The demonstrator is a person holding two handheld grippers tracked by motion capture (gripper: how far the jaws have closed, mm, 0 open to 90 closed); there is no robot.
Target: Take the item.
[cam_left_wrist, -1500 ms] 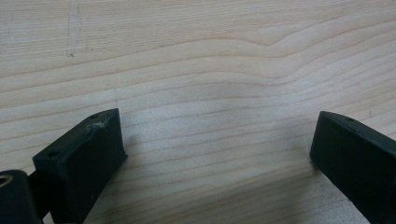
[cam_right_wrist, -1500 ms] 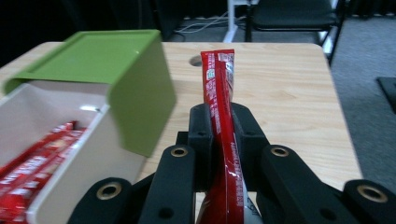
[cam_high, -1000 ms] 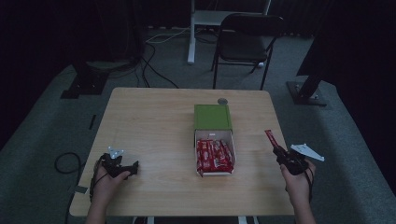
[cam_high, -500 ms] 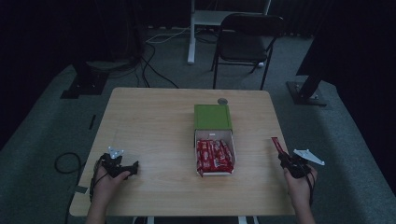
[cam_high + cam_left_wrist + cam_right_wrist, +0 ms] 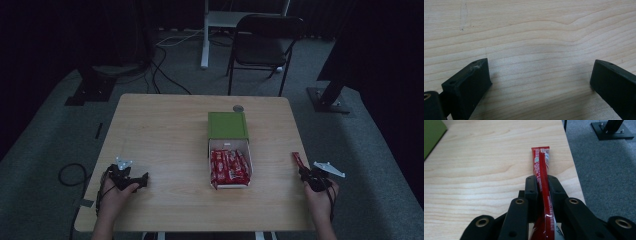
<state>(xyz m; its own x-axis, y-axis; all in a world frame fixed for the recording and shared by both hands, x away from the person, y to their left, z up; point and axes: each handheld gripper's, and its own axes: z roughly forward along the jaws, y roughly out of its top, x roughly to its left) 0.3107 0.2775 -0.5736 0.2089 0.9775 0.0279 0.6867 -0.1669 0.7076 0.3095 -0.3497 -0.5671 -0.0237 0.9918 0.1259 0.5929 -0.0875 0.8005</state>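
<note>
1. Right gripper (image 5: 303,172): sitting in the person's right hand (image 5: 320,192) at the right edge of the table (image 5: 165,130), in the high view. Its jaws are pressing together on a red packet (image 5: 298,160), pinching it on edge.
2. Red packet, right gripper view (image 5: 543,177): a long thin wrapper running up between the two black jaws, its far end with a small white printed patch sticking out past the jaw tips, over the table's light wood, close to the table's right edge. Whether its far end is touching the wood cannot be told.
3. Left gripper (image 5: 141,180): sitting in the person's left hand (image 5: 114,196) near the front left corner of the table. In the left gripper view its jaws are standing wide apart with only bare wood grain between them; nothing is being held.
4. White box (image 5: 246,150): lying open near the middle of the table, well apart from both grippers, holding a row of red packets (image 5: 229,167) packed side by side.
5. Green lid (image 5: 227,125): lying flat, touching the far end of the white box.
6. Round grey disc (image 5: 238,108): resting on the table just beyond the green lid.
7. Black chair (image 5: 265,45): standing on the grey carpet beyond the far side of the table.
</note>
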